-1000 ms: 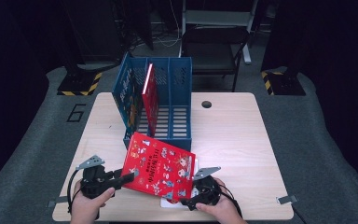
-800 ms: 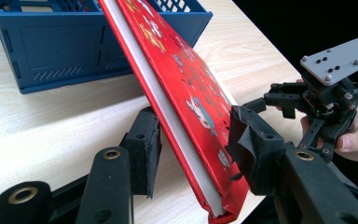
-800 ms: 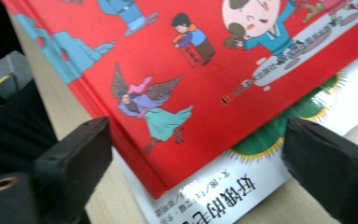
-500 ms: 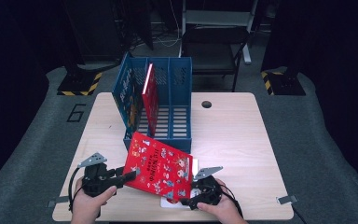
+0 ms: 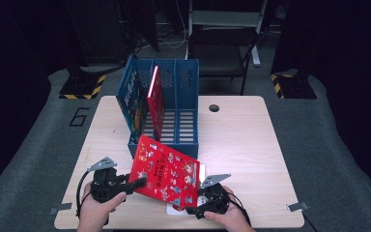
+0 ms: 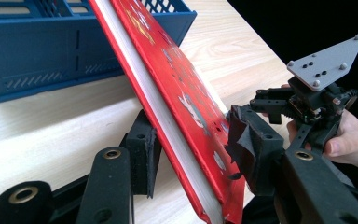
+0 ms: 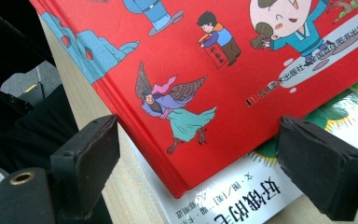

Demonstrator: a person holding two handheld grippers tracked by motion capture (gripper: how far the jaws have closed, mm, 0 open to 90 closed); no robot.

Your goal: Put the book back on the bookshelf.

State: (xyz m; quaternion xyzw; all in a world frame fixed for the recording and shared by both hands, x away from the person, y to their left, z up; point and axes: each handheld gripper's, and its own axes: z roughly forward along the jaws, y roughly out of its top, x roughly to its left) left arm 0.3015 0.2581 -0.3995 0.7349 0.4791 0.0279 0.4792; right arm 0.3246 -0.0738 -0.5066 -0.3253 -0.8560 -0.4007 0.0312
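While the big red hardcover picture book (image 5: 165, 173) hangs tilted above the near edge of the pale wooden counter (image 5: 251, 145), the step in hand looks like the lift that comes before filing it away. The left hand-held gripper (image 5: 134, 183) has it clamped: in the left gripper view the two black pads press on either side of the book's thickness, white page block (image 6: 168, 135) between them. The right hand-held gripper (image 5: 199, 202) sits at the book's near right corner, and its own view shows the jaws spread wide, the red cover (image 7: 223, 70) above them and untouched by either pad, so it grips nothing. Under that corner a second, thinner book with a white and green cover (image 7: 261, 186) lies flat on the counter by the near edge.

The blue plastic slotted file rack (image 5: 174, 111) stands toward the far left of the counter, just beyond the lifted book. Another red book (image 5: 155, 99) stands upright in one of its slots, with a blue-covered one (image 5: 131, 104) leaning at the rack's left end. The slots to the right of the upright book look free.

My guess is that the next move needs the book turned upright, edge down, then carried forward over the rack's low front wall into a free slot. The right half of the counter is bare, good room to swing. The near edge is close, so the flat book could get nudged off.
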